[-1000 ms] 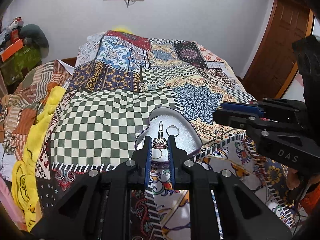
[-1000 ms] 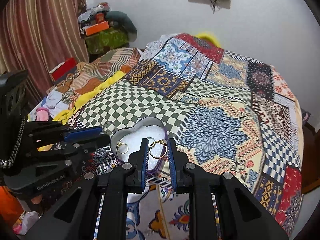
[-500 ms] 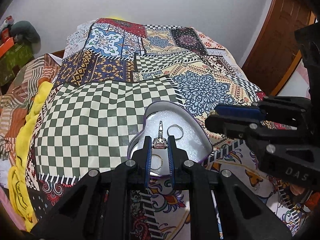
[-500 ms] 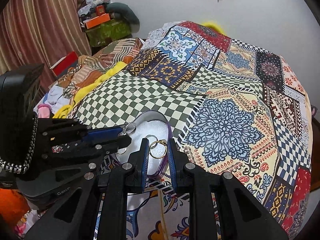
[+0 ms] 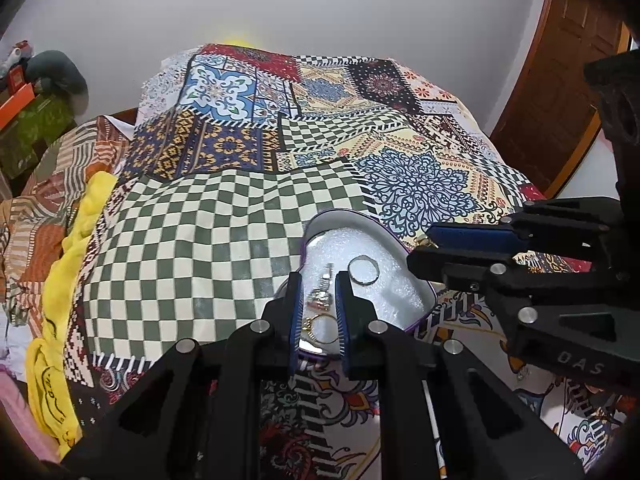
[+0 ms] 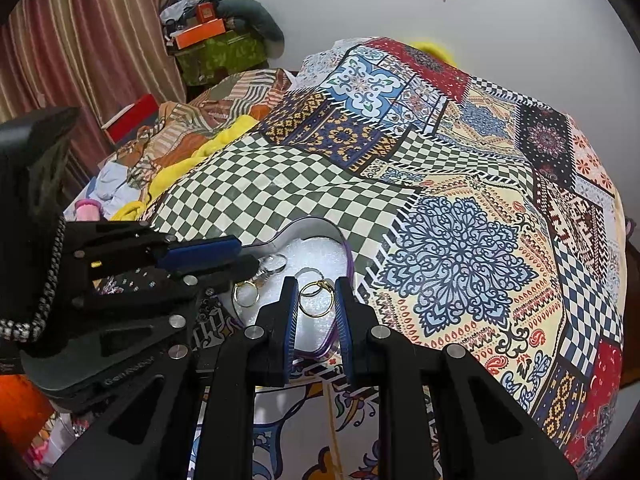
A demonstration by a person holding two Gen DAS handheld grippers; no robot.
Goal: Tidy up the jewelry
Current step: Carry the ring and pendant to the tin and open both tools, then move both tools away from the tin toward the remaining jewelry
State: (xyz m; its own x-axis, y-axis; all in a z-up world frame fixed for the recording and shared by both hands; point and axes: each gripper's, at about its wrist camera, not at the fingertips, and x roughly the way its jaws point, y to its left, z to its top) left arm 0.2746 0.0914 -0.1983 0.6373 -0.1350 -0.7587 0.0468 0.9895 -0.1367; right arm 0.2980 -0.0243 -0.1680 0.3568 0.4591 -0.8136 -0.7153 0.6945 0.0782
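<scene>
Left tool low over heart-shaped tin on bed, fingers pinching ornate silver ring, long axis pointing away along fingers. Plain silver ring lies on white foam just right of it. Right tool at tin's near-right edge, pinching gold hoop. Both tools close together; open bedspread further right gives room.

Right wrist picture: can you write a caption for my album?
The right claw holds a gold ring over the heart-shaped tin on a patchwork bedspread.
</scene>
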